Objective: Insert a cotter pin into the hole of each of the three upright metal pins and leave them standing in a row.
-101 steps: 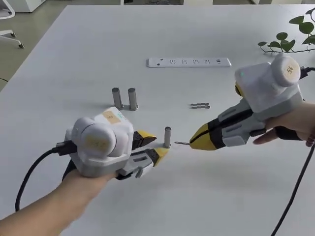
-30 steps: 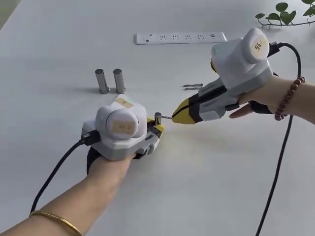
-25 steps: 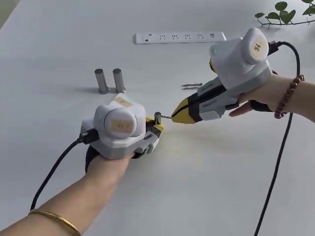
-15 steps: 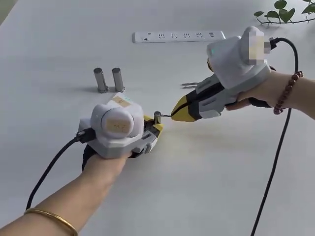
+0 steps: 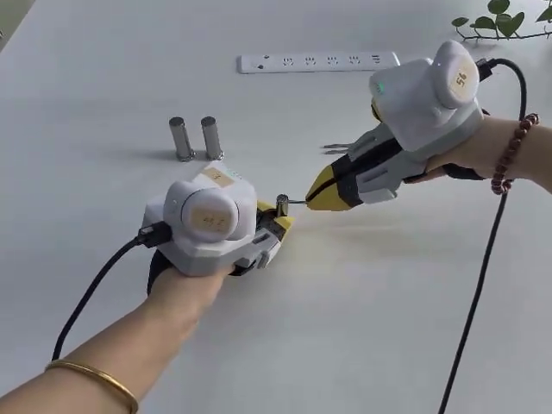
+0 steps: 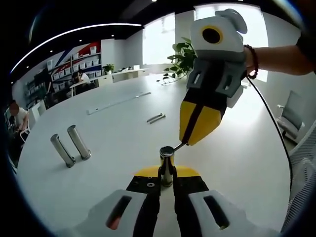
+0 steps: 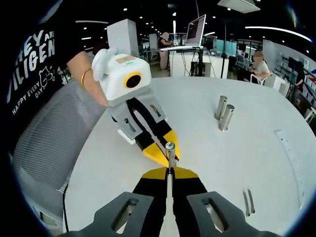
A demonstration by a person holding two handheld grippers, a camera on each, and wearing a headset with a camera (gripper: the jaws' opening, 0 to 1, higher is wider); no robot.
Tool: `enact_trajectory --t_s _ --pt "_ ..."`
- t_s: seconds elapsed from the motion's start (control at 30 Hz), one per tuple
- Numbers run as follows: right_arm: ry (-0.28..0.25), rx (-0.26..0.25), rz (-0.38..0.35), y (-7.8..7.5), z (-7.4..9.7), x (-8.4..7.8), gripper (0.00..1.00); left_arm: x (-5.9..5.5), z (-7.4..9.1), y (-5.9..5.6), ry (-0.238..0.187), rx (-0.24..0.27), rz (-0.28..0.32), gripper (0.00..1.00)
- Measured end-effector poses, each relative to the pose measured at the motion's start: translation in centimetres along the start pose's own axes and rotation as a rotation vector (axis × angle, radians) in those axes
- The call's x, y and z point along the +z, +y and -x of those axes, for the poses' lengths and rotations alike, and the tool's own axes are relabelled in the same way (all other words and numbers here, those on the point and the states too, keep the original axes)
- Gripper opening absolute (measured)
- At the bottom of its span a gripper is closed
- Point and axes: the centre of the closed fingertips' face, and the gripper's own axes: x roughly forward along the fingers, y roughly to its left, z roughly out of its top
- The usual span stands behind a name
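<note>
Smooth matt white table (image 5: 371,319), grey metal parts, plastic tools.
The held pin (image 5: 282,205) and two standing pins (image 5: 180,138) look like brushed steel, slightly shiny; cotter pin (image 6: 178,146) thin bare metal; left gripper (image 5: 280,222) and right gripper (image 5: 312,198) smooth white plastic shells, yellow-black plastic tips; black rubbery cable (image 5: 483,276).

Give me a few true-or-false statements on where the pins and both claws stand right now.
1. The left claw is shut on a metal pin that stands upright on the table. True.
2. The right claw holds a cotter pin with its tip at the top of that metal pin. True.
3. The two other metal pins lie flat on the table. False: both stand upright, side by side.
4. No cotter pins are left on the table. False: two spare cotter pins lie together beyond the right claw.
</note>
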Motion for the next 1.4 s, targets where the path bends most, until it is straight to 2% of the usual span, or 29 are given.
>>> enact_trajectory --t_s 0.13,0.23,0.47,0.6,0.77,0.93,0.97,1.03,1.17,1.4 --pt "-0.006 0.002 -0.02 -0.4 0.0 -0.2 0.0 0.0 0.0 0.0 -0.001 0.005 -0.001 0.07" --pt "-0.034 0.006 -0.108 -0.3 -0.1 -0.3 0.0 0.0 0.0 0.0 -0.001 0.012 0.0 0.07" --pt "-0.102 -0.012 -0.164 -0.1 0.0 -0.3 0.0 0.0 -0.1 0.0 -0.001 0.01 0.003 0.06" --pt "-0.09 -0.021 -0.121 0.3 -0.2 -0.1 0.0 0.0 -0.1 0.0 0.0 0.007 -0.005 0.06" --pt "-0.08 -0.021 -0.108 0.2 -0.3 0.0 0.0 0.0 -0.1 0.0 0.001 0.009 -0.002 0.06" --pt "-0.054 -0.029 -0.061 0.0 -0.5 0.2 0.0 0.0 -0.1 0.0 0.002 0.003 -0.01 0.06" --pt "-0.067 -0.031 -0.059 -0.1 -0.6 0.5 0.0 0.1 -0.2 -0.4 0.002 -0.01 -0.017 0.06" --pt "-0.045 -0.03 -0.021 0.1 -1.3 0.7 0.0 0.2 -0.4 -0.8 0.003 0.0 -0.023 0.06" --pt "-0.036 -0.029 -0.022 -0.2 -1.4 0.7 0.0 0.2 -0.4 -0.5 -0.001 0.014 0.013 0.06" --pt "-0.036 -0.04 -0.044 0.0 -1.4 0.7 0.0 0.2 -0.3 -0.5 -0.001 0.02 0.003 0.06"
